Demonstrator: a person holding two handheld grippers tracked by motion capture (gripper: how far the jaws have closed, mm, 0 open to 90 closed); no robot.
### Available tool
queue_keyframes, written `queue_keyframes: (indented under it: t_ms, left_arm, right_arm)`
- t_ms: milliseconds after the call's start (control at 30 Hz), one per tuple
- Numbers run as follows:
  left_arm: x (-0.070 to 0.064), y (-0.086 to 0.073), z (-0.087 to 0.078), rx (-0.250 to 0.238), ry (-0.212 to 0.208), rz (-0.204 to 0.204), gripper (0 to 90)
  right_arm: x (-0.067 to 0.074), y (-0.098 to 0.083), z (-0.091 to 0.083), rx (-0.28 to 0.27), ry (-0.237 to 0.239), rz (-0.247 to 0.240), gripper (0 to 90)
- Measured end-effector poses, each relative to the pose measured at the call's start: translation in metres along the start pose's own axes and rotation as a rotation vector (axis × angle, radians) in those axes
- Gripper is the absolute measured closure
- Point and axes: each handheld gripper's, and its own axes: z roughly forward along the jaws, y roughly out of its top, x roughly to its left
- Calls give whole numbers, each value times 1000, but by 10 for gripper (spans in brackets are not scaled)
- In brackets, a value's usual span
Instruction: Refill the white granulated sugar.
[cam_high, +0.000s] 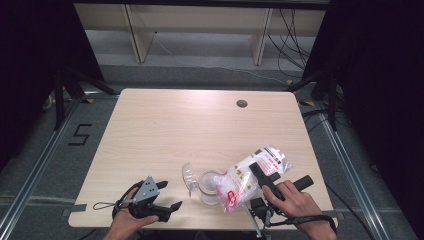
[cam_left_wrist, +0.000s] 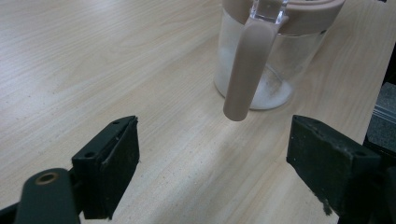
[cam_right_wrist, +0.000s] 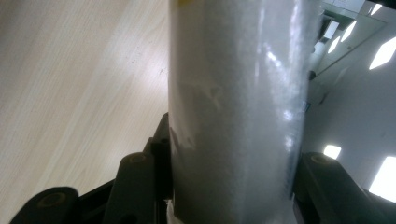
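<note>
Powder in the jar (cam_left_wrist: 261, 70) shows between the left gripper's (cam_left_wrist: 212, 163) open fingers; the right gripper's (cam_right_wrist: 233, 186) fingers clamp the bag (cam_right_wrist: 233, 102).

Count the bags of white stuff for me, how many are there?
1. The bag is at the table's near right, tipped over the glass jar, held between the right gripper's fingers. None seems hidden.
</note>
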Motion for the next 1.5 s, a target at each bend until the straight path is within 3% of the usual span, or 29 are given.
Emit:
queue_keyframes:
  t_ms: [200, 233, 400, 433, 467, 567, 633, 700, 800, 867, 1033, 1133, 1267, 1300, 1400, 1433, 1500]
  left_arm:
    - [0, 0, 0, 0, -1, 1, 165]
    - [-2, -1, 0, -2, 1, -28, 166]
    - [0, 0, 0, -1, -2, 0, 166]
    - [0, 0, 0, 0, -1, 1, 166]
    - [-2, -1, 0, 1, 0, -28, 166]
    - [-2, -1, -1, -2, 1, -27, 166]
    - [0, 0, -1, -2, 0, 4, 166]
    - [-2, -1, 0, 1, 0, -25, 166]
    - [-2, -1, 0, 2, -2, -26, 166]
    - [0, 0, -1, 1, 4, -2, 166]
    - [0, 0, 0, -1, 0, 1, 166]
    - [0, 0, -1, -1, -1, 3, 166]
    - [0, 0, 0, 3, -1, 1, 166]
    - [-2, -1, 0, 2, 0, -30, 166]
    - [0, 0, 0, 1, 7, 1, 166]
    - [-1, -1, 0, 4, 10, -30, 166]
    - [-2, -1, 0, 3, -2, -27, 166]
  right_arm:
    - [-3, 1, 1, -16, -11, -28, 570]
    - [-3, 0, 1, -17, -12, -29, 571]
    - [-3, 0, 1, -15, -13, -36, 572]
    - [-3, 0, 0, -12, -9, -40, 572]
    - [-2, 0, 0, -6, -3, -26, 572]
    - [-2, 1, -1, 1, -7, -27, 572]
    - [-2, 2, -1, 7, -7, -26, 573]
    - [-2, 2, -2, 6, -7, -20, 573]
    - [-2, 2, -2, 8, -13, -26, 574]
    - [-3, 2, -3, 8, -12, -31, 574]
    - [-5, 3, -2, -5, -18, -52, 575]
    - [-3, 2, -3, 3, -13, -20, 575]
    - [-3, 2, -2, 3, -12, -26, 576]
    - [-3, 1, -2, 1, -11, -29, 576]
    - [-2, 1, -2, 3, -11, -22, 577]
    - [-2, 1, -2, 1, -10, -22, 577]
    - [-2, 1, -2, 2, -11, -18, 578]
